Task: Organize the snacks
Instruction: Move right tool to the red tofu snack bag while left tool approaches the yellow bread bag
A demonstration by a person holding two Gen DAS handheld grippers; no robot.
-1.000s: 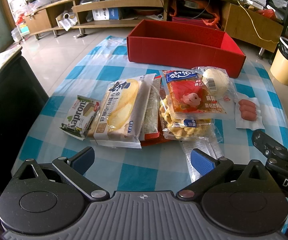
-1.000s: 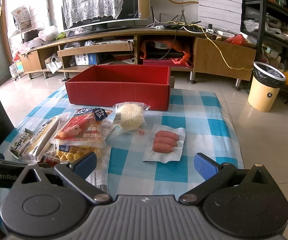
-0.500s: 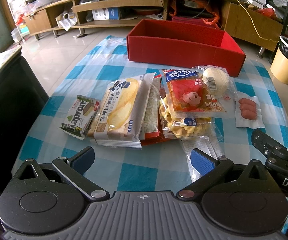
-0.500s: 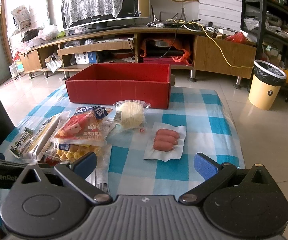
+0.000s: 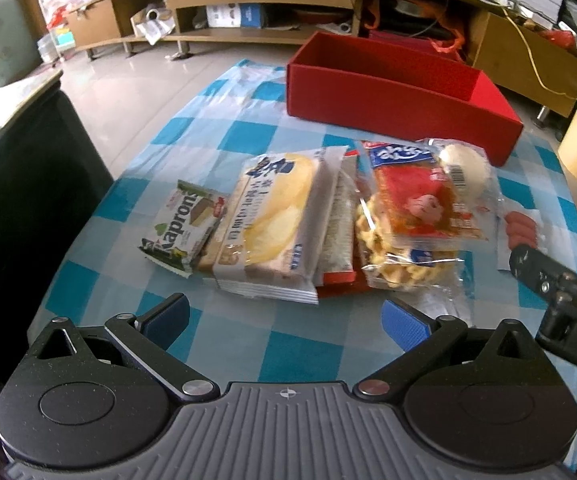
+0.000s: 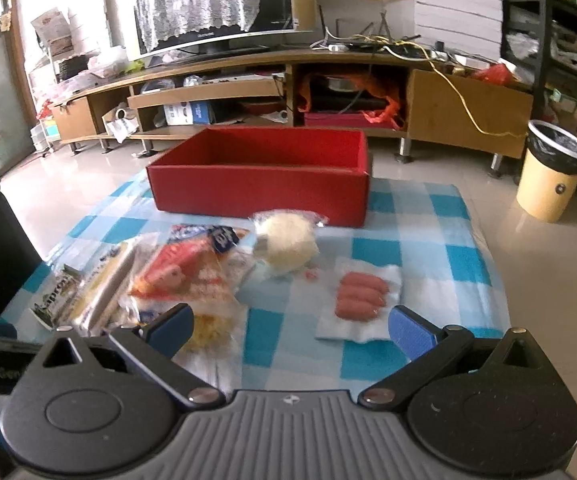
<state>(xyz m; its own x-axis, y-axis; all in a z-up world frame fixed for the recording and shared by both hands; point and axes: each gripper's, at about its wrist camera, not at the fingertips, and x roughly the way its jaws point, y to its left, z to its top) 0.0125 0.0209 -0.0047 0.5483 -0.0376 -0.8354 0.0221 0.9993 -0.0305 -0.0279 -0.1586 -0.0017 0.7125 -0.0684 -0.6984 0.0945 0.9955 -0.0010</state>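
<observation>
Ahead of both grippers: snacks are laid out on a blue-checked cloth (image 5: 272,340).
Left gripper (image 5: 286,318): jaws are held wide apart, nothing is gripped; it is poised just short of the snack row.
Right gripper (image 6: 290,326): jaws are spread wide, nothing is held; its left finger overlaps the waffle bag in view.
Box (image 5: 400,92): red, open-topped, set beyond the snacks, farthest from both grippers.
Wafer (image 5: 182,226): green and white pack, seen ahead-left of the left gripper, touching the bread.
Bread (image 5: 276,220): long pale pack, straight ahead of the left gripper.
Waffle bag (image 5: 400,256): clear, ahead-right of the left gripper, partly covered by the red pack (image 5: 420,200).
Bun (image 6: 288,246): round, wrapped, straight ahead of the right gripper, just before the box.
Sausages (image 6: 360,294): three on a white sheet, just ahead of the right gripper's right finger.
Bin (image 6: 552,176): yellow, stood on the floor far right.
</observation>
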